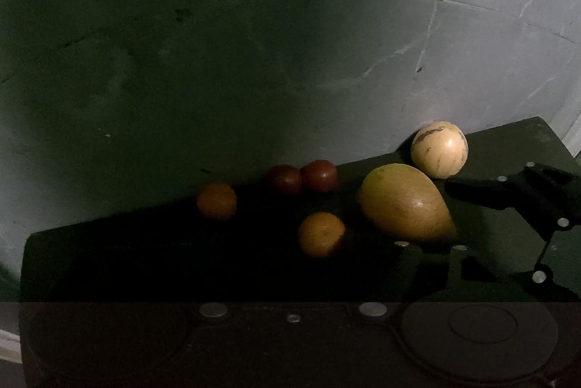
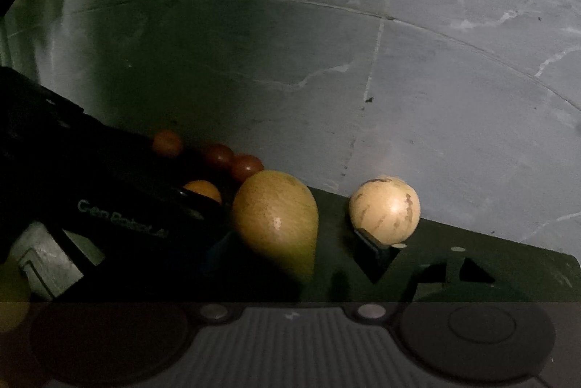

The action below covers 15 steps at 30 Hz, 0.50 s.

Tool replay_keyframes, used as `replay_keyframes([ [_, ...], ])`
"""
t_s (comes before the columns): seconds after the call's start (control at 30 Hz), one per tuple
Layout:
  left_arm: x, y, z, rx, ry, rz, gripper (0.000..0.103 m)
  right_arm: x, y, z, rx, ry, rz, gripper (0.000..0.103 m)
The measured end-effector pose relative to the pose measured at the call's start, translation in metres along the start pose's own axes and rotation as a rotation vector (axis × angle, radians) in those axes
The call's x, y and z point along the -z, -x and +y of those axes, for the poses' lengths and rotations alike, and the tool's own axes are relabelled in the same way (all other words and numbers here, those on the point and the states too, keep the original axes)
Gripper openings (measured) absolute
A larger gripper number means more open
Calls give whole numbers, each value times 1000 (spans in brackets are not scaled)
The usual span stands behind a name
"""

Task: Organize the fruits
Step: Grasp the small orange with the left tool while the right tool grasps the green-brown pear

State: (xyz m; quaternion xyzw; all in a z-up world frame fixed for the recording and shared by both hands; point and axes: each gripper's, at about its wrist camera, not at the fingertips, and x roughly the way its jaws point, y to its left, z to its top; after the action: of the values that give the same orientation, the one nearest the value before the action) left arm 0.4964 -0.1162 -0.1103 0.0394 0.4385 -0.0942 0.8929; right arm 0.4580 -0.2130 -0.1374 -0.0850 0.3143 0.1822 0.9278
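Pale round melon (image 2: 385, 208) and pear-shaped yellow fruit (image 2: 276, 217): smooth skin, glossy highlights, brown streaks on the melon. Dark table top (image 2: 508, 264) matt; floor tiles (image 2: 454, 61) upper right look like veined grey stone, dull sheen. Black gripper body (image 2: 90, 192) at left: matt plastic.

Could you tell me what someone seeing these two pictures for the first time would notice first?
Most likely the pale round fruit with brown streaks, lit brightest at the far right edge of the dark table. Beside it lies the large yellow-green oval fruit. Further left, in shadow, sit two orange fruits and two dark red fruits, the red pair touching.
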Motion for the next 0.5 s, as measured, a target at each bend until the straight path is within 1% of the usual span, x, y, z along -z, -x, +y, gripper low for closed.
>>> replay_keyframes([
  [0.17, -1, -7, 3, 31, 23, 20, 57, -1, -4, 3, -15, 20, -9, 64],
  [0.3, -3, -14, 4, 56, 47, 36, 53, -3, -9, 5, -17, 29, -6, 60],
  [0.37, -4, -16, 4, 69, 56, 43, 47, -3, -10, 6, -19, 30, -5, 57],
  [0.4, -4, -17, 4, 75, 59, 45, 46, -3, -9, 6, -18, 31, -6, 57],
  [0.5, -4, -17, 3, 90, 58, 45, 38, -3, -8, 5, -20, 28, -5, 56],
])
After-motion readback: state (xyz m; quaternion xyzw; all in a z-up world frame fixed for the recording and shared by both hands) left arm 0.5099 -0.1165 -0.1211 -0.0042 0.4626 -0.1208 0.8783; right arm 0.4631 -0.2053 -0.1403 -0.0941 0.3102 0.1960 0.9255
